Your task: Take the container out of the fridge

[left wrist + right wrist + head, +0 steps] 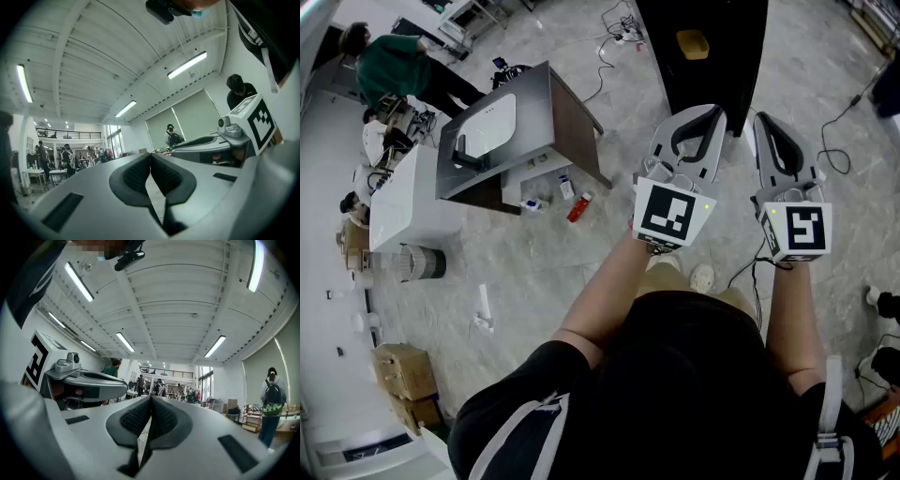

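Small yellow item (692, 44): lies against the upper part of a tall black cabinet (712, 80) at the top of the head view; whether it is the container, and whether it lies in or on the cabinet, cannot be told. Left hand-held gripper (705, 120): held level just short of the cabinet, jaws closed pad to pad, nothing between them, as its own view (150, 157) confirms. Right hand-held gripper (769, 131): just beside the left one, apart from it, jaws likewise pressed together and empty (150, 399). Grey stone floor (534, 272): carries loose black cables (839, 122) and a red item (579, 206). Grey worktop (546, 112): stands well left of the grippers, with a white basin-like panel (492, 127) on it. White box (408, 202): beside the worktop. Person in a green top (394, 66): upper left. Cardboard boxes (403, 370): lower left.
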A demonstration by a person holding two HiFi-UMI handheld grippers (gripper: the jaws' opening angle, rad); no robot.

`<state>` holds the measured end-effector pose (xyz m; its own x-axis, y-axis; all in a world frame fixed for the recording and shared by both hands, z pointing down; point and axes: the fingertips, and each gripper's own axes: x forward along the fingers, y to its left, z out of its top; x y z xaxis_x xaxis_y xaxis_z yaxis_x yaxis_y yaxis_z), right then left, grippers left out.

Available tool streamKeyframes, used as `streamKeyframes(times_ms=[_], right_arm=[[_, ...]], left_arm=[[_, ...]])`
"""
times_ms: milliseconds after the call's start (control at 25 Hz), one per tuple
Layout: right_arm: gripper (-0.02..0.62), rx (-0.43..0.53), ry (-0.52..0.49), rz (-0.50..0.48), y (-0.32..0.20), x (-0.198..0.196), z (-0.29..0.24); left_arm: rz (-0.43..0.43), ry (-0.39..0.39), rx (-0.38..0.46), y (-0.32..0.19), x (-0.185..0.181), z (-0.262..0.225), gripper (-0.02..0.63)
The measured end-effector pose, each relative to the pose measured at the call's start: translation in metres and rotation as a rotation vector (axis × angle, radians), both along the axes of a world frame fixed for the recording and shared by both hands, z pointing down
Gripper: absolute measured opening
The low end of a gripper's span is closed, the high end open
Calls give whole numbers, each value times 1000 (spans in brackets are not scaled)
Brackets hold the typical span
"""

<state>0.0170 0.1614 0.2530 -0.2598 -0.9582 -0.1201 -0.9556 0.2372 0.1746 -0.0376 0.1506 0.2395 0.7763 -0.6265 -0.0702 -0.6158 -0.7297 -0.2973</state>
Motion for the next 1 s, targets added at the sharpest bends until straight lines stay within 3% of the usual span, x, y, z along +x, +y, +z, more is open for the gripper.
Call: streamKeyframes(times_ms=[640, 1000], right_arm=[[34, 12, 14, 1, -3, -9, -1], [34, 13, 5, 2, -1, -10, 2]], left_arm=[[19, 4, 34, -1, -6, -2, 25], [28, 2, 6, 2, -5, 5, 25]])
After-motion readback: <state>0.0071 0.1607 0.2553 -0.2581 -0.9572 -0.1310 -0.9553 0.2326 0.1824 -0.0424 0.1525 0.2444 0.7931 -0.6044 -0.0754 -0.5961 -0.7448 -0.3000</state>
